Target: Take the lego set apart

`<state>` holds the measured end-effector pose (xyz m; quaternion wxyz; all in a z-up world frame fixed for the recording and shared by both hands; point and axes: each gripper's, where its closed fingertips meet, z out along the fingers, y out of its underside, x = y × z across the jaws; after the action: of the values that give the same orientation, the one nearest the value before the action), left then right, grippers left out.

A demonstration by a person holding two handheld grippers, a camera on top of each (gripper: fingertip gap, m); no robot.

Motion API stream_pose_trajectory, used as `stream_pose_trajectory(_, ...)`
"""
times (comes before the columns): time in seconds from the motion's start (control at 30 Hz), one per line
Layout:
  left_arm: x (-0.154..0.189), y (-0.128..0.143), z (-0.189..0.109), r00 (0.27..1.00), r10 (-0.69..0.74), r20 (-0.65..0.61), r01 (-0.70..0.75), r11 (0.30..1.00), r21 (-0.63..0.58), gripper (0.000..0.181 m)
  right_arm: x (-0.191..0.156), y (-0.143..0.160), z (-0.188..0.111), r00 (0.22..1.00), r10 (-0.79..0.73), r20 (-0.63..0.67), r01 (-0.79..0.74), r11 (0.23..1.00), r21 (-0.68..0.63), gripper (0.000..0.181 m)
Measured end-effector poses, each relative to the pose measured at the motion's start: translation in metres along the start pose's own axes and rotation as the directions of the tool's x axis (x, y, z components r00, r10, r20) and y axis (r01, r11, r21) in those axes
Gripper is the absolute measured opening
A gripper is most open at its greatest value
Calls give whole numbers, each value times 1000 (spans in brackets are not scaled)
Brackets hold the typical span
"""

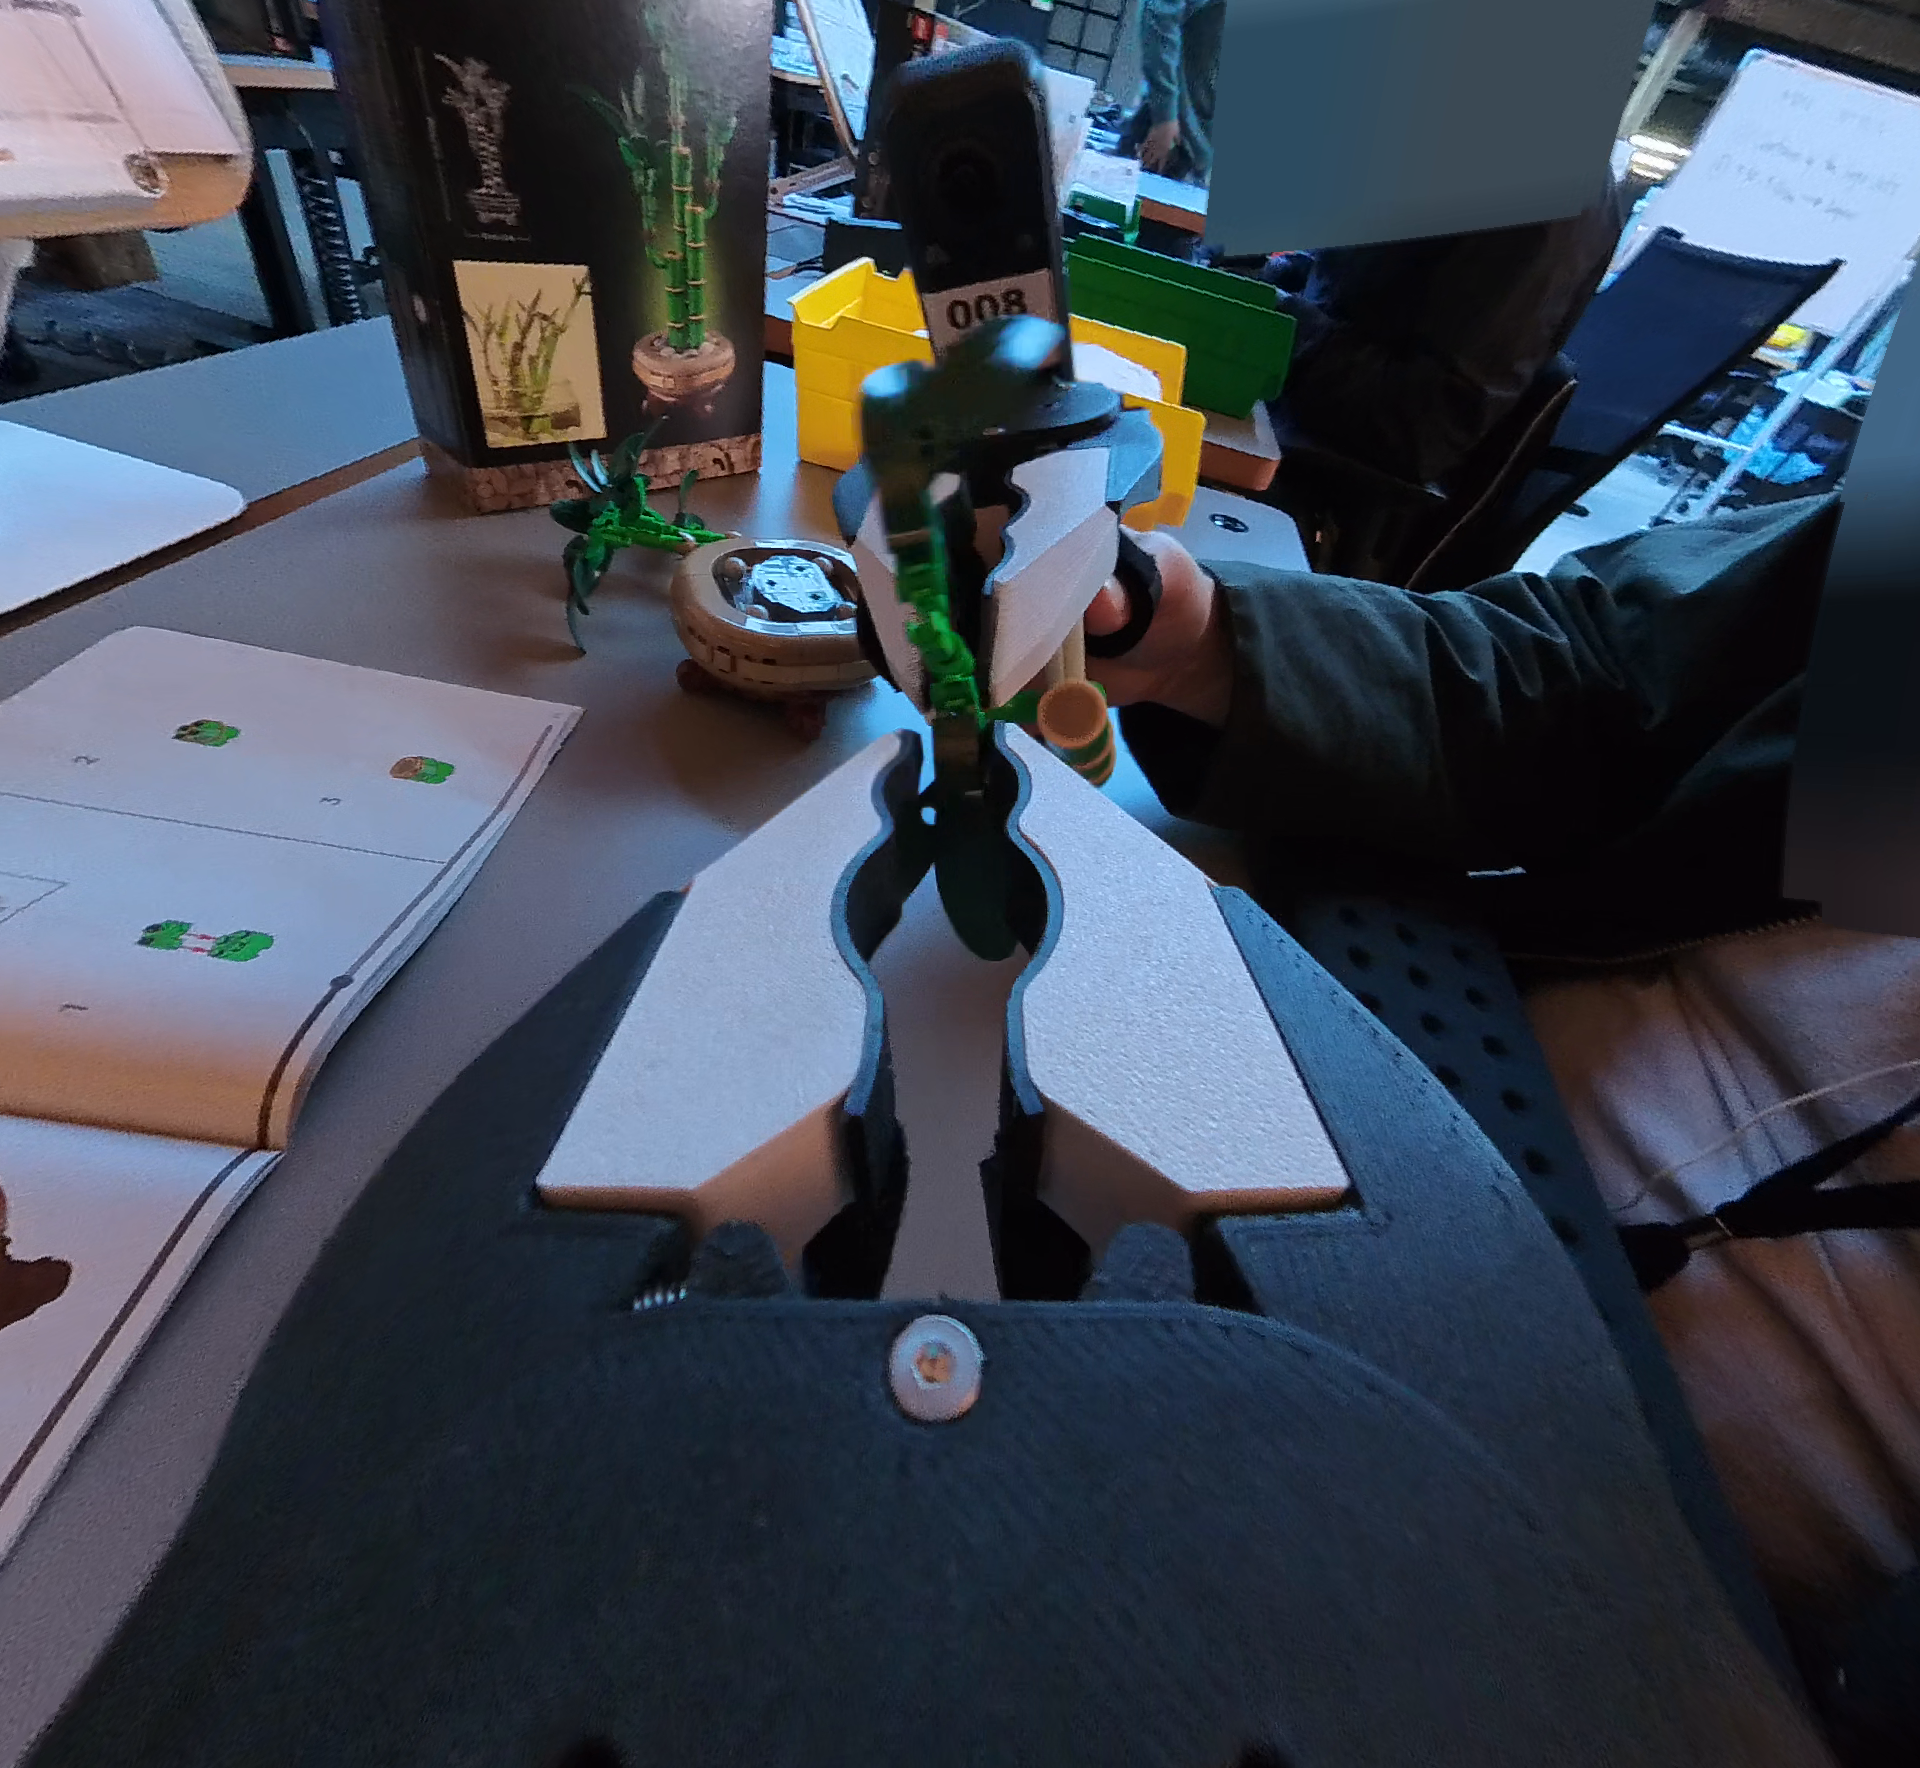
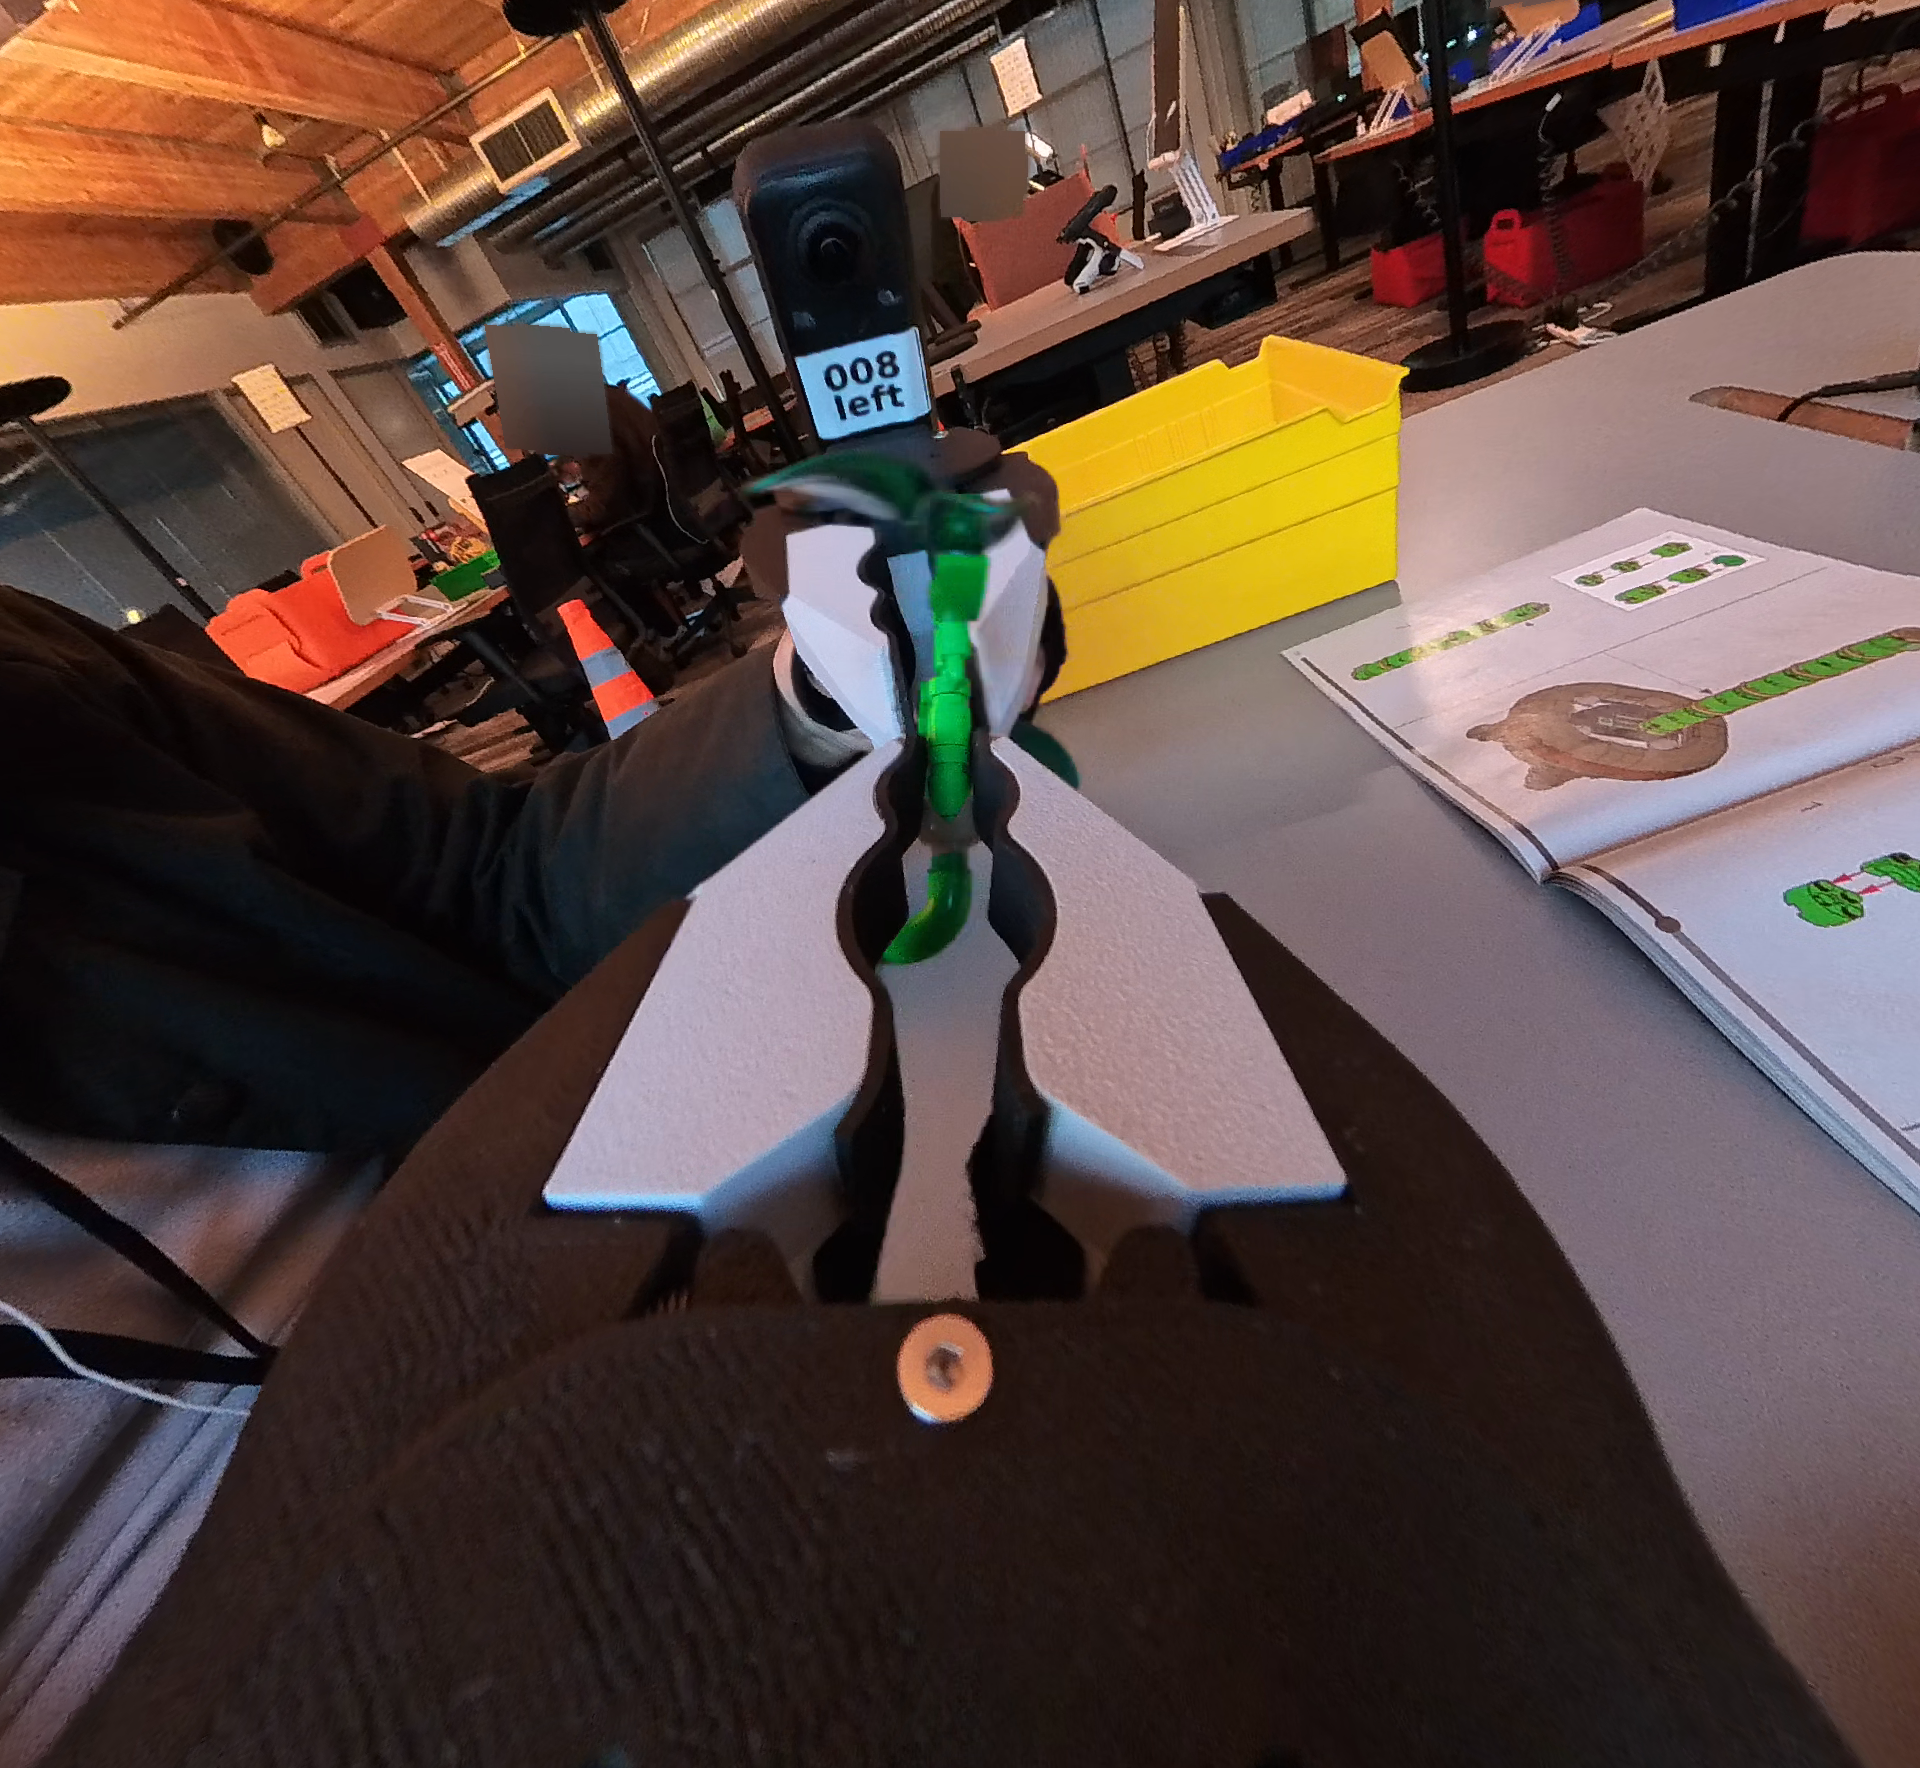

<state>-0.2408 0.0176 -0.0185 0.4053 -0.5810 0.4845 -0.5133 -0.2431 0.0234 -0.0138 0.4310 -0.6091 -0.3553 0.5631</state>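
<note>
A thin green lego branch point(image 1: 932, 638) with dark leaves is held in the air between both grippers. My left gripper point(image 1: 961, 757) is shut on one end, with a dark green leaf point(image 1: 977, 887) hanging between its fingers. The right gripper point(image 1: 951, 596) faces it and is shut on the other end. A tan and green bamboo segment point(image 1: 1081, 731) sticks out beside the tips. In the right wrist view my right gripper point(image 2: 948, 773) is shut on the branch point(image 2: 948, 679), and the left gripper point(image 2: 925, 617) holds the far end. The tan lego pot base point(image 1: 769, 622) sits on the table behind.
A loose leafy lego sprig point(image 1: 623, 523) lies by the pot. The lego box point(image 1: 582, 191) stands at the back. Yellow bin point(image 1: 862, 368), also point(image 2: 1226, 513), and green bin point(image 1: 1174, 316) are behind. An open instruction booklet point(image 1: 260, 866) lies left, also point(image 2: 1662, 731). Both grippers' tips are close together, under 4 cm apart.
</note>
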Motion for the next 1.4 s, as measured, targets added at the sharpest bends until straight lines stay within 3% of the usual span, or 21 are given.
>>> stream_pose_trajectory(0.67,12,5,2,998,7,-64,-10,999,-46,8,-8,7,2,998,14,54,-11,999,-52,6)
stream_pose_trajectory(1.03,35,17,6,962,-139,-236,112,986,-124,7,-28,29,-5,952,-287,107,304,923,-234,6)
stream_pose_trajectory(1.3,51,32,5,905,-260,-336,186,954,-236,6,-39,48,-8,915,-355,191,400,862,-312,6)
stream_pose_trajectory(1.4,51,27,2,881,-295,-370,227,949,-218,6,-39,45,-11,914,-361,184,403,864,-303,6)
